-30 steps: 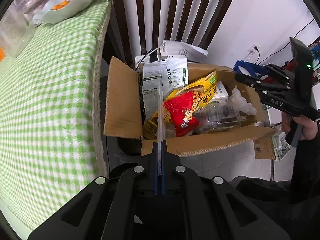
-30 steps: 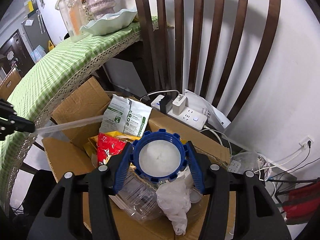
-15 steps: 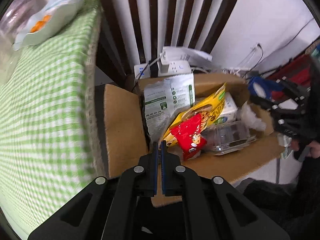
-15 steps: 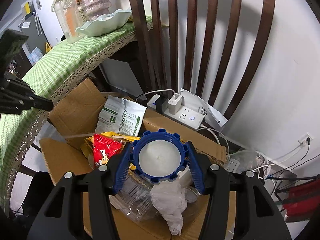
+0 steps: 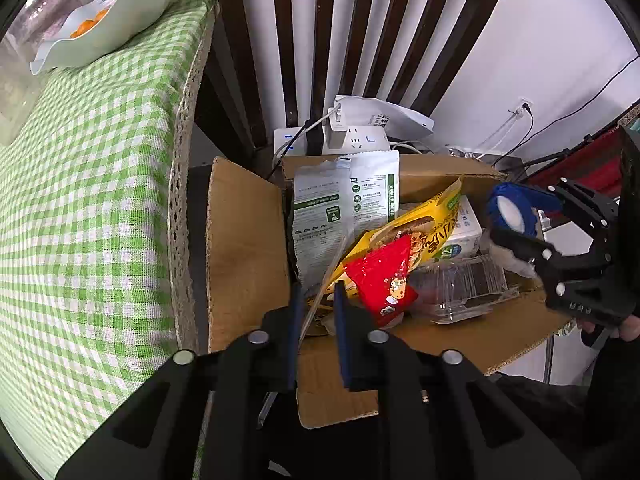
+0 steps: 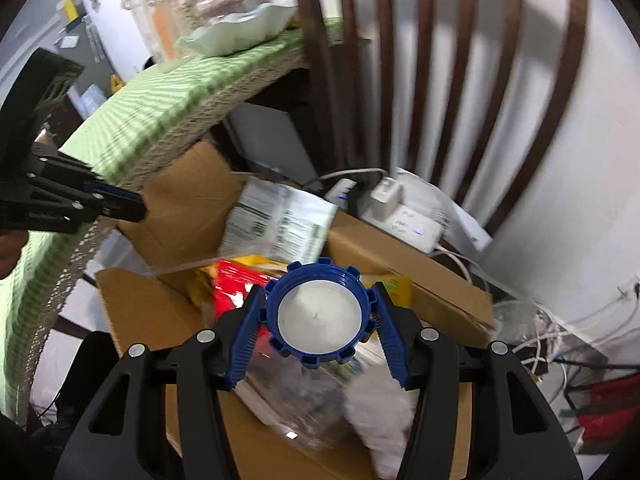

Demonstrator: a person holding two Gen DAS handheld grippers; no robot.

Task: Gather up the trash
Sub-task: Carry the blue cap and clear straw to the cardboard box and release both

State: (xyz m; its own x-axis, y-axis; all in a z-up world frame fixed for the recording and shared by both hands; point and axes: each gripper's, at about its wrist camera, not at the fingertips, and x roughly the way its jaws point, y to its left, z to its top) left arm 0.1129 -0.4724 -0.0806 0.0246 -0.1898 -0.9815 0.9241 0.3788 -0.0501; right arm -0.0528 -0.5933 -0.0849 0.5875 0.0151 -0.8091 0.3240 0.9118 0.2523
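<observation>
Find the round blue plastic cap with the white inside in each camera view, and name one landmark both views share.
Left wrist view: the round blue plastic cap is at the right edge, held in the right claw.
Right wrist view: bottom centre, gripped in that claw.
Shared landmark: the red snack packet in the cardboard box.

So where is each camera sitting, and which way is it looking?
Left wrist: on the left gripper, looking steeply down into the cardboard box; its own opening jaws show, a clear straw between them.
Right wrist: on the right gripper, facing box and chair; its jaws hold a blue lid.
Shared: the box, green-checked table, each other's gripper.
</observation>
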